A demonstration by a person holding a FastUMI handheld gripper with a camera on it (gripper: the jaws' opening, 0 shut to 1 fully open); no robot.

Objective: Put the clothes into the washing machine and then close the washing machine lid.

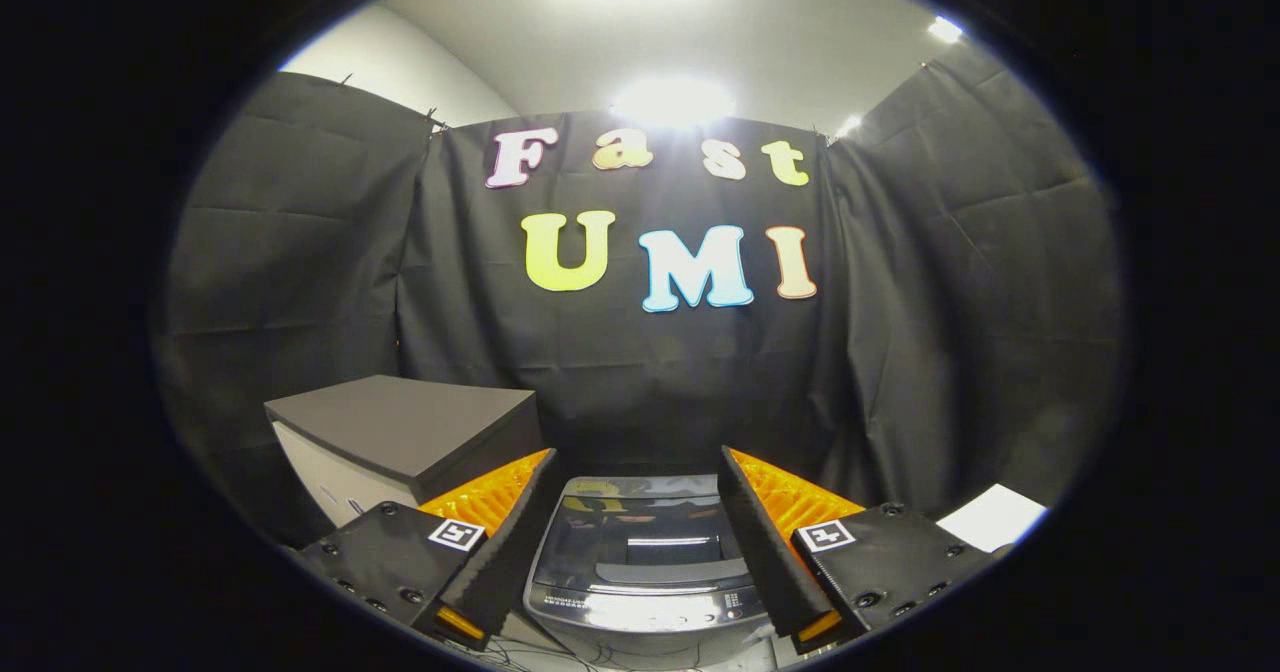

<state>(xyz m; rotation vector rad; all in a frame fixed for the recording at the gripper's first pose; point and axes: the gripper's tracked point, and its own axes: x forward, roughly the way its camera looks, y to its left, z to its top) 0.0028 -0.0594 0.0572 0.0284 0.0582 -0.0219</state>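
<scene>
Washing machine [640,562] sits between and just ahead of the spread fingers of the gripper [635,492], which grip nothing. Its dark glass lid [640,527] lies flat and closed, so the inside cannot be seen. Beyond the left finger stands a grey-topped cabinet [400,432]; beyond the right finger lies a white sheet [993,517].

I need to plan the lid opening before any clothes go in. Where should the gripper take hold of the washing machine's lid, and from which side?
The washing machine lid lies flat and closed between the open gripper fingers. Probably best to come from the front, near side and hook the lid's front edge by the control strip, lifting up and back.
</scene>
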